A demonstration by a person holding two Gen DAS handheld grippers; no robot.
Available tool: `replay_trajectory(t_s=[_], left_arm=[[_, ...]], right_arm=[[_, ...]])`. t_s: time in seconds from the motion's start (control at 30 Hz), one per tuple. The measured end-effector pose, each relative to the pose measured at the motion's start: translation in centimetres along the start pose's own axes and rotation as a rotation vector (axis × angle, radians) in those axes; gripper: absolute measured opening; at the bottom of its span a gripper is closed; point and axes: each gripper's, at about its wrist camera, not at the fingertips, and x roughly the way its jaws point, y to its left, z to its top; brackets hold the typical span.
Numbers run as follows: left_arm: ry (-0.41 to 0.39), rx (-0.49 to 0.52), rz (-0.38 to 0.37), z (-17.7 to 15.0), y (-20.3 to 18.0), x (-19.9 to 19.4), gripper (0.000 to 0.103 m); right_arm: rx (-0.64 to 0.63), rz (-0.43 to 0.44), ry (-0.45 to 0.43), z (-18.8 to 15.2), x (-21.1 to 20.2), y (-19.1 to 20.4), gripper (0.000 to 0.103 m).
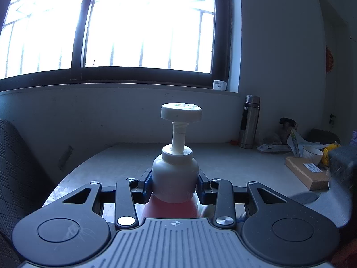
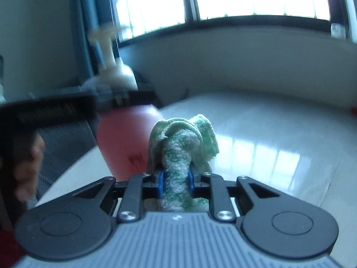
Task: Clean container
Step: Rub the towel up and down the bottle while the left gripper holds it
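A pump bottle with a white top, a round pump head and a pink lower body stands upright between my left gripper's fingers. My left gripper is shut on its neck and holds it above the grey table. The bottle also shows in the right wrist view, blurred, at the left. My right gripper is shut on a bunched green and white cloth. The cloth sits right beside the bottle's pink side; contact cannot be told.
A steel flask stands at the back of the table by the wall. A white cup, a cardboard box and loose packets lie at the right. A dark chair back is at the left. A window fills the wall above.
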Motion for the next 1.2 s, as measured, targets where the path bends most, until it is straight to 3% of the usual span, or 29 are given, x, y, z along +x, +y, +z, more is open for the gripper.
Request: replay_trajectory(t_s=[0.23,0.8,0.93,1.2], left_arm=[[0.002,-0.002,-0.022,-0.1,-0.2,-0.1,0.039],[0.004,0.002,-0.038,-0.4,-0.5,-0.3,0.039],[0.005,0.004,-0.038,-0.4,-0.6,-0.3,0.039],[0.008,0.012,-0.038,-0.3,-0.7,-0.3,0.039]], right_arm=[[-0.007,0.012,-0.072,1.0,-1.6,-0.2,0.021],[-0.022,0.005,0.170,-2.5,3.7,-2.3,0.021],[-0.042,0.005,0.139,-2.0,2.9,-2.0,0.021],[-0.100,0.025,-0.003,-0.7,-0.8,-1.3,0.021]])
